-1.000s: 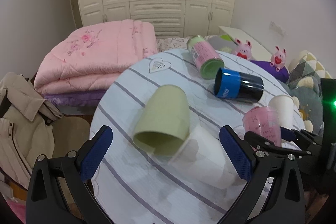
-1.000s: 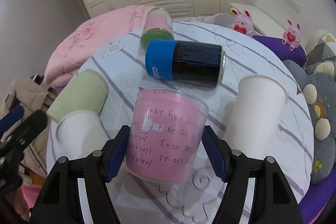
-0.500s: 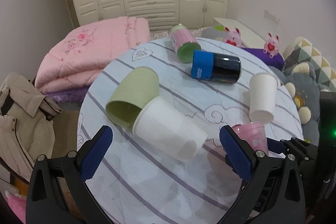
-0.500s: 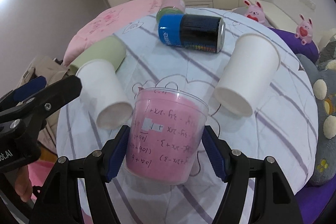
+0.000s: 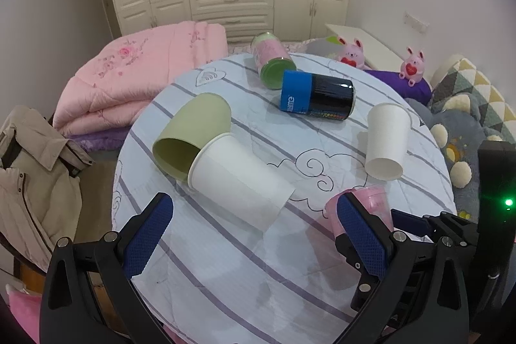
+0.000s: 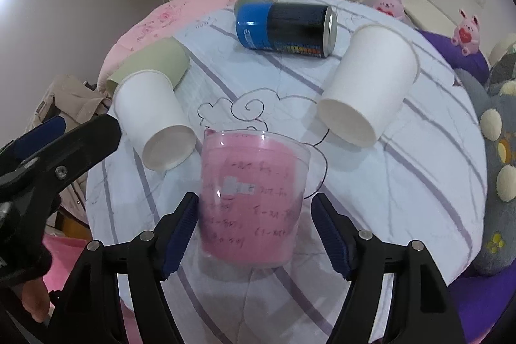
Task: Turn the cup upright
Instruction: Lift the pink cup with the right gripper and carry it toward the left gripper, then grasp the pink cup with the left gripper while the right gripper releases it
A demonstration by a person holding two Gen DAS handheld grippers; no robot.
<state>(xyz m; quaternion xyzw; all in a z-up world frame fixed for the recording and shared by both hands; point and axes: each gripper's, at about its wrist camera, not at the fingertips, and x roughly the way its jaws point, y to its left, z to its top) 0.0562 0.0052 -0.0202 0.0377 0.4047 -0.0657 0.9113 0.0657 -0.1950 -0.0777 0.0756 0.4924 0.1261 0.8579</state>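
Pink cup [image 6: 250,199] stands upright, mouth up, at the near edge of the round striped table [image 6: 403,182], between the fingers of the right gripper [image 6: 254,234]; a gap shows beside the right pad while the left pad sits at or just beside the cup wall, so the jaws look slightly spread, grip uncertain. Left gripper [image 5: 254,237] hovers over the table's near left side, jaws wide apart, holding nothing. White paper cup [image 5: 237,179] lies on its side just beyond it, its mouth against a green cup [image 5: 192,136], also lying. Second white cup [image 5: 387,141] stands inverted to the right. Blue-black can [image 5: 317,95] and a pink-green jar [image 5: 272,60] lie at the far side.
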